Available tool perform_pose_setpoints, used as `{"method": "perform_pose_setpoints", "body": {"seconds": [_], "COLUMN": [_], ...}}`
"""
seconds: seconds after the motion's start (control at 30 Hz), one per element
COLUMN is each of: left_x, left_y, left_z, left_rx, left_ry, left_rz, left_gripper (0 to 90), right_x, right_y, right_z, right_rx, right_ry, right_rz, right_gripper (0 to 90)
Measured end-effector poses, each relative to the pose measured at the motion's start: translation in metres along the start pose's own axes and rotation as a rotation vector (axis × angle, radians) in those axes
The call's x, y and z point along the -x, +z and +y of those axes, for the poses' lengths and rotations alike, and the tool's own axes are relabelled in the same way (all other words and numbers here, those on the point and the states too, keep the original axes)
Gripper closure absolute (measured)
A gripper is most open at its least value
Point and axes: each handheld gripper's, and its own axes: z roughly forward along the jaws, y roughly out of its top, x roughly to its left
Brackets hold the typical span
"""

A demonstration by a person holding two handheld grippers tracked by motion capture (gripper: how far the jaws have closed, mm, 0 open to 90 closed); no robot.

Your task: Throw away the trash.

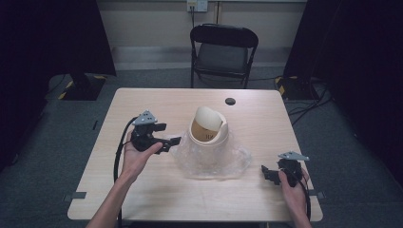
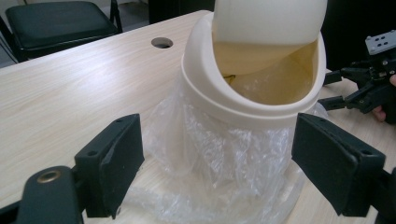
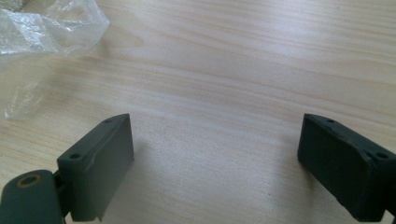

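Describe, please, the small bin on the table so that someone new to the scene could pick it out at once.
On the light wooden table, look to the middle, where crumpled clear plastic is spread. The cream bin stands in that plastic, between the left gripper and the right gripper. Its tilted swing lid sets it apart.

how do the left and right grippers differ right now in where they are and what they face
The left gripper sits right beside the plastic bag and faces the cream bin; the right gripper sits apart, near the table's right edge, facing bare wood with only the bag's fringe nearby. Both have jaws open, holding nothing.
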Motion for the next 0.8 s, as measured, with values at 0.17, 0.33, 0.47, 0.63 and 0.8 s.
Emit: {"method": "perform_pose_setpoints", "body": {"seconds": [0.17,0.33,0.47,0.63,0.8], "left_x": [-0.005,-0.01,-0.013,-0.014,-0.02], "left_y": [-0.009,-0.019,-0.028,-0.037,-0.044], "left_z": [-0.009,-0.016,-0.019,-0.024,-0.035], "left_rx": [0.008,0.011,-0.001,0.008,-0.004], "left_ry": [-0.025,-0.043,-0.038,-0.047,-0.061], "left_rz": [0.01,0.026,0.043,0.063,0.085], "left_gripper": [16.3,16.3,16.3,16.9,17.3], "right_x": [0.0,0.0,0.0,0.0,0.0], "right_y": [0.0,0.0,0.0,0.0,0.0], "right_z": [0.0,0.0,0.0,0.0,0.0], "right_rx": [0.0,0.0,0.0,0.0,0.0], "right_ry": [0.0,0.0,0.0,0.0,0.0], "right_rz": [0.0,0.0,0.0,0.0,0.0], "right_gripper": [9.8,9.7,9.7,9.7,9.8]}}
